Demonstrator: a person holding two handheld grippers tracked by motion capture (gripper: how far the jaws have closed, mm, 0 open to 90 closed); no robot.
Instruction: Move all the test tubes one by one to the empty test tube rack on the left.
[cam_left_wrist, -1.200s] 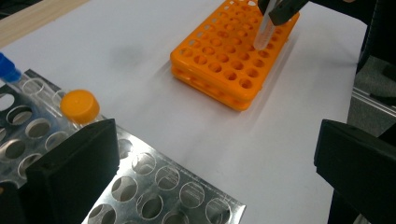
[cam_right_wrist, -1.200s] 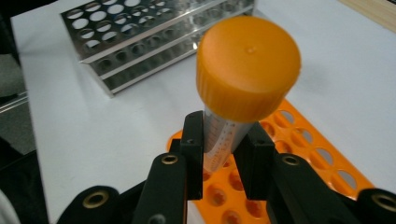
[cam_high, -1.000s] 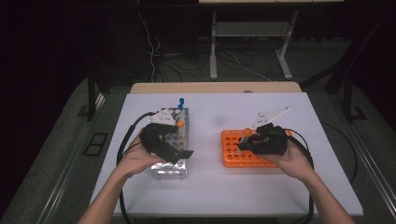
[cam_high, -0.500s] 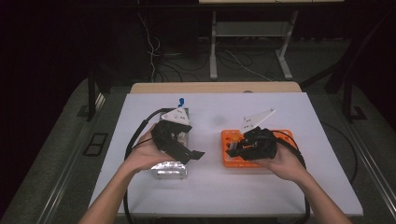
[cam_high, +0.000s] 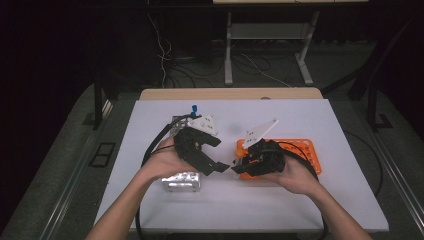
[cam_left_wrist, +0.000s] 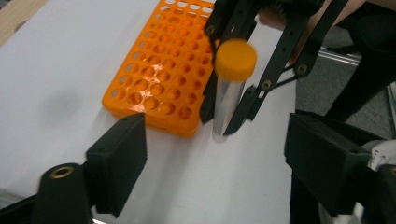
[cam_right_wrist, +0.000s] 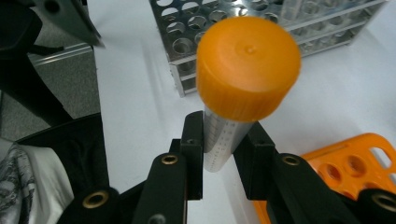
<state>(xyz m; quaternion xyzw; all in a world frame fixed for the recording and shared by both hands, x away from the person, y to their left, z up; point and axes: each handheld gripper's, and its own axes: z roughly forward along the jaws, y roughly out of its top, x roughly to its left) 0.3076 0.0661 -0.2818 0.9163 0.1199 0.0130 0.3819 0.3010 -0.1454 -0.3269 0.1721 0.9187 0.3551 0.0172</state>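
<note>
A clear tube (cam_right_wrist: 219, 144) with an orange cap (cam_right_wrist: 247, 67) is clamped between the jaws of my right gripper (cam_right_wrist: 223, 140), which is shut on it just below the cap. In the high view the right gripper (cam_high: 245, 162) hovers at the left end of the orange rack (cam_high: 300, 150), pointing at my left gripper (cam_high: 223, 155). From the left gripper view, the same tube (cam_left_wrist: 229, 107) stands ahead of and between the two open jaws, untouched by the pads. The left jaws have just been closing, with nothing pressed between them.
A metal tube rack (cam_high: 181, 181) lies under the left hand, its holes also seen in the right gripper view (cam_right_wrist: 219, 23). A blue-capped tube (cam_high: 193, 108) rises at its far end. The white table (cam_high: 310, 210) carries both racks; cables trail from each gripper.
Both hands have moved toward each other at the table's middle. The right gripper carried the tube leftwards, the left gripper came away from the metal rack, and its jaws stand narrower.
</note>
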